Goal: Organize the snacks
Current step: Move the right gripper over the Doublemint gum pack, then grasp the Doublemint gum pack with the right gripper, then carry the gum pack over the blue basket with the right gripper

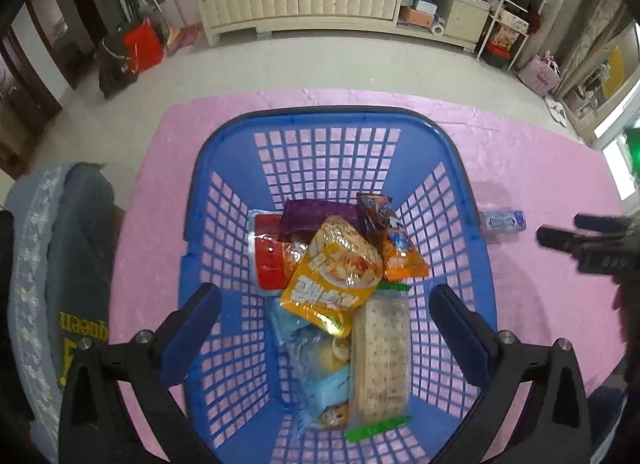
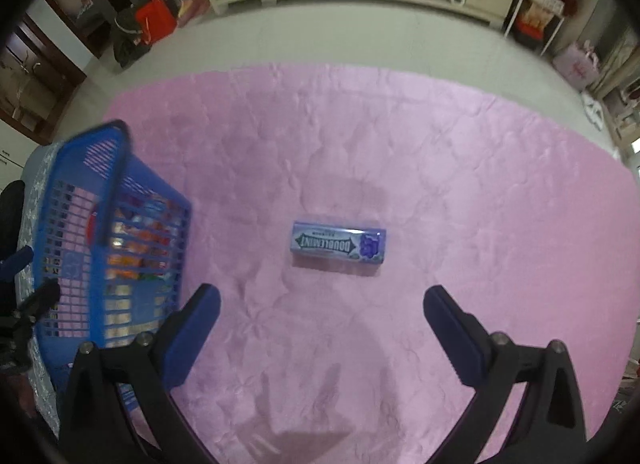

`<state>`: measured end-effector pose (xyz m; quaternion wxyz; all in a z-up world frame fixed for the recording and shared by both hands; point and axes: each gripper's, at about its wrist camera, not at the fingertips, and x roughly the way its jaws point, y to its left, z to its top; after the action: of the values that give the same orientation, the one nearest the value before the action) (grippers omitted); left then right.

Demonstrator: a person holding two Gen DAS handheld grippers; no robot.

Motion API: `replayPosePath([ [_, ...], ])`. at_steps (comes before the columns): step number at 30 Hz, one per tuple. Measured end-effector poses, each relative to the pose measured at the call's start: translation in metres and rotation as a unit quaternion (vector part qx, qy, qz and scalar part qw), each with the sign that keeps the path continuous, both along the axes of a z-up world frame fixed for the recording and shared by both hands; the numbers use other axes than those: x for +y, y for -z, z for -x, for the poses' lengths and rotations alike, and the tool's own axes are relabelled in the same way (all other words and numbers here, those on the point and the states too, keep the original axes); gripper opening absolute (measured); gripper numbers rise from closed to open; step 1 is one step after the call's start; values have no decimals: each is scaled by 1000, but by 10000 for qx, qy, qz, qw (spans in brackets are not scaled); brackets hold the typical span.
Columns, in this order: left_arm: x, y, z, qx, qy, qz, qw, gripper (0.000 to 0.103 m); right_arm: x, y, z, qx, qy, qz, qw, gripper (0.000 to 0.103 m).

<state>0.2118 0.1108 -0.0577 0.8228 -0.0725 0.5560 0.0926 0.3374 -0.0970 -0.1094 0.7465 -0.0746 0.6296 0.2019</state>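
One gum pack [image 2: 338, 243] we log on the pink mat [image 2: 480, 224], lying ahead of our right gripper [image 2: 322, 306], between its widely spread, empty fingers, untouched; blue basket [image 2: 116, 168] off to its left.

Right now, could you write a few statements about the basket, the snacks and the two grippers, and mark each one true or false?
1. The gum pack lies on the pink cloth, outside the blue basket. True.
2. The basket is empty. False: it holds several snacks, among them a yellow bag and a cracker pack.
3. The right gripper is shut on the gum pack. False: it is open, with the pack lying ahead of it, untouched.
4. The left gripper is open above the basket. True.
5. The gum pack stands upright on one end. False: it lies flat, label up.
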Motion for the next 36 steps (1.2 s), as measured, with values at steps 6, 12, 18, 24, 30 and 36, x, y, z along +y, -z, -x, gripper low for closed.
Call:
replayPosePath([
  [6,3,8,-22,127,-75,59,9999,103,5,44,-16,240,41,50,9997,103],
  [12,6,16,-37,169,-77,-273,9995,103,9,67,-29,223,246,103,9994,103],
  [18,9,18,-43,138,-22,-61,9999,103,13,83,-33,358,214,207,9989,103],
  [24,6,22,-46,197,75,-82,9997,103,20,87,-25,-105,33,549,9984,83],
  [30,15,26,-38,205,-59,244,9995,103,13,82,-18,60,108,266,9996,83],
  [36,11,8,-18,67,-80,185,9998,103,1,56,4,66,-64,128,9999,83],
])
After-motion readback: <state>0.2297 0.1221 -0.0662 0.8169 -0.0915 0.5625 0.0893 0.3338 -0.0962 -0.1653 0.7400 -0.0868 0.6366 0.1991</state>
